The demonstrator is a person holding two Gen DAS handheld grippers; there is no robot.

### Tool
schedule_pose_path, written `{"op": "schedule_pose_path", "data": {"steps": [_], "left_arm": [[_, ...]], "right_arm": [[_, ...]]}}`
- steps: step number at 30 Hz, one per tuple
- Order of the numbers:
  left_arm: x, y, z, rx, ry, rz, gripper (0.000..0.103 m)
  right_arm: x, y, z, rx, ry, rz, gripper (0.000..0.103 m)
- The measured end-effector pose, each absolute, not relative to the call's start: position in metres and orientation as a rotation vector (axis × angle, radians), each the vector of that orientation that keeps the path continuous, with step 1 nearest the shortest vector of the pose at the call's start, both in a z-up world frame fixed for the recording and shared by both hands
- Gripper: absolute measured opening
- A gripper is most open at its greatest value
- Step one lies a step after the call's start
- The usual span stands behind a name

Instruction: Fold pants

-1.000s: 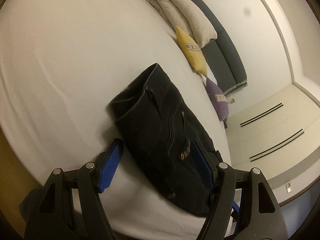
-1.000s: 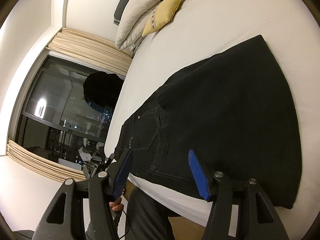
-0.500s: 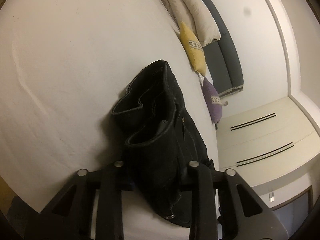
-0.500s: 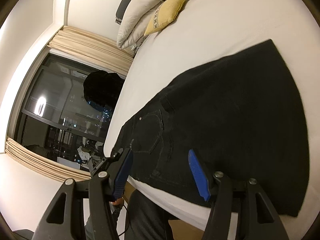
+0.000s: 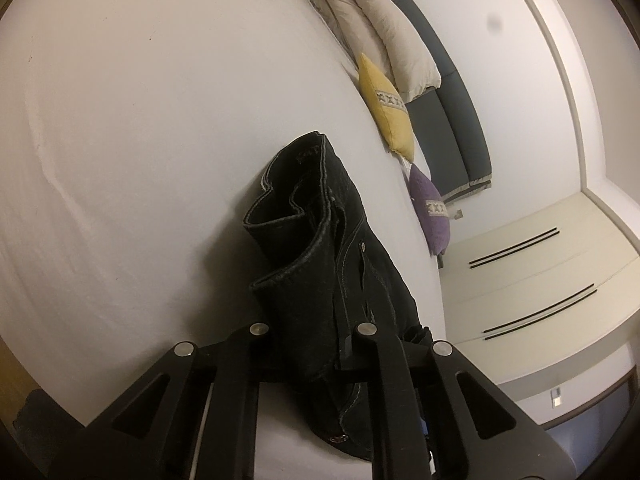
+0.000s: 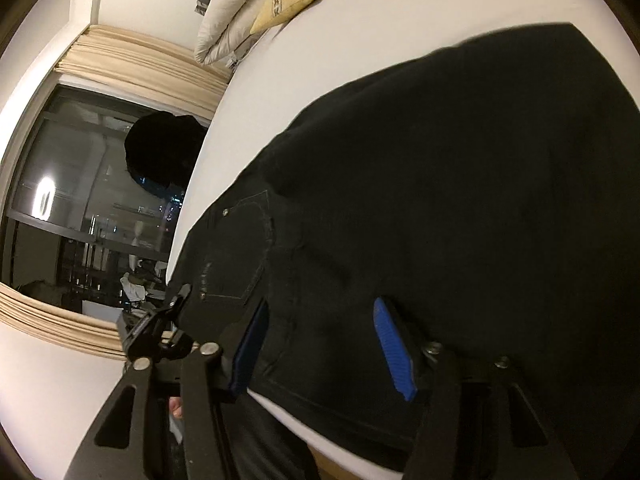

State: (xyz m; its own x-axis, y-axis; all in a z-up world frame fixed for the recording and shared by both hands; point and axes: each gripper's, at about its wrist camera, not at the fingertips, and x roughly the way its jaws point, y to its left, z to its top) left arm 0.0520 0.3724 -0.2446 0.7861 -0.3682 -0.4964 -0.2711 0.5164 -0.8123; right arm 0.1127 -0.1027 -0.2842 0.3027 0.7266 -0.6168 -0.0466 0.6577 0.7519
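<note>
Black jeans point(image 5: 320, 240) lie on the white bed point(image 5: 140, 140). My left gripper point(image 5: 310, 344) is shut on their waist end, and the denim bunches up in folds just beyond the fingers. In the right wrist view the jeans point(image 6: 440, 180) spread flat across the sheet. My right gripper point(image 6: 324, 344) hangs low over their near edge below the back pocket. Its jaws are closing, its blue pads point(image 6: 394, 352) still stand apart, and cloth lies between them. The left gripper point(image 6: 160, 320) shows at the waist corner on the left.
White pillows point(image 5: 380, 28), a yellow cushion point(image 5: 386, 108) and a purple cushion point(image 5: 430, 208) lean on the grey headboard point(image 5: 452, 120). A dark window point(image 6: 92, 200) with beige curtains lies left of the bed. A person's dark trousers point(image 6: 272, 440) stand at the bed's near edge.
My left gripper has shut on the waist end and bunched the denim up. My right gripper has come down and closer, from above the bed's edge onto the jeans.
</note>
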Motion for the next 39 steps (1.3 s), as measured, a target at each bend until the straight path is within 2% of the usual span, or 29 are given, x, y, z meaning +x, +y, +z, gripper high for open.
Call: {"op": "schedule_pose_path", "data": {"steps": [5, 13, 16, 20, 23, 28, 33, 39], "left_arm": [[0.037, 0.369, -0.225, -0.993, 0.686, -0.067, 0.009], [0.036, 0.348, -0.175, -0.883, 0.665, -0.098, 0.009], [0.047, 0.312, -0.139, -0.762, 0.645, -0.169, 0.009], [0.058, 0.220, -0.099, -0.512, 0.653, -0.318, 0.009], [0.059, 0.138, -0.106, -0.330, 0.703, -0.429, 0.009], [0.046, 0.065, -0.139, -0.188, 0.777, -0.500, 0.009], [0.033, 0.036, -0.155, -0.043, 0.774, -0.475, 0.009], [0.024, -0.001, -0.158, 0.165, 0.719, -0.439, 0.009]], "right_arm": [[0.109, -0.107, -0.281, 0.717, 1.156, 0.589, 0.058], [0.100, -0.131, -0.271, 0.844, 1.084, 0.615, 0.071], [0.100, -0.147, -0.271, 0.908, 1.070, 0.622, 0.071], [0.102, -0.176, -0.266, 1.019, 1.022, 0.641, 0.073], [0.106, -0.201, -0.258, 1.086, 0.977, 0.658, 0.078], [0.112, -0.233, -0.245, 1.080, 0.963, 0.659, 0.083], [0.115, -0.238, -0.239, 1.047, 0.991, 0.675, 0.085], [0.128, -0.216, -0.251, 1.002, 1.122, 0.715, 0.085]]}}
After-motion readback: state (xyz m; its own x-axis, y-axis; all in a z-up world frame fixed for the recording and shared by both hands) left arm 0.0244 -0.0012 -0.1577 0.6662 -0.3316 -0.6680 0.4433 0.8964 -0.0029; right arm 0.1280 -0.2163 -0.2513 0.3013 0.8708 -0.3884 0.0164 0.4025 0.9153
